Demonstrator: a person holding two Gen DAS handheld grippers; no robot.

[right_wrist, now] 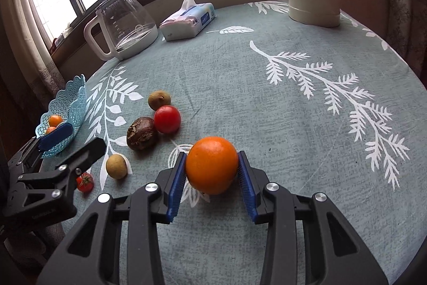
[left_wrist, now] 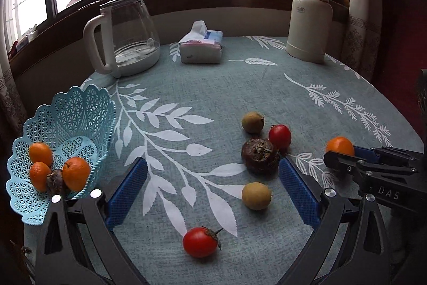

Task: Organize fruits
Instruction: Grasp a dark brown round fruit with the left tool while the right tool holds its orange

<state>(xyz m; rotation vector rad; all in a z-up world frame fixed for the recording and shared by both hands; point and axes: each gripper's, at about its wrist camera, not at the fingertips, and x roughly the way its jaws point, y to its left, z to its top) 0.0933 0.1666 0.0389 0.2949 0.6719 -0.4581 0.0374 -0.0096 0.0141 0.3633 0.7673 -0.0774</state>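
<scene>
Basket at 9 o'clock holds four fruits; five loose on worktop. Right hand-held gripper clamped on orange; left hand-held gripper spread apart, empty.

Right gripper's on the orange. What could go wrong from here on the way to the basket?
1. The right gripper pinches the round orange between two narrow pads; it may slip or roll out in transit.
2. The blue basket sits at the table's left edge with three oranges and a dark fruit already inside; a hard drop could tip it.
3. The open left gripper hangs between orange and basket, so the grippers might collide.
</scene>
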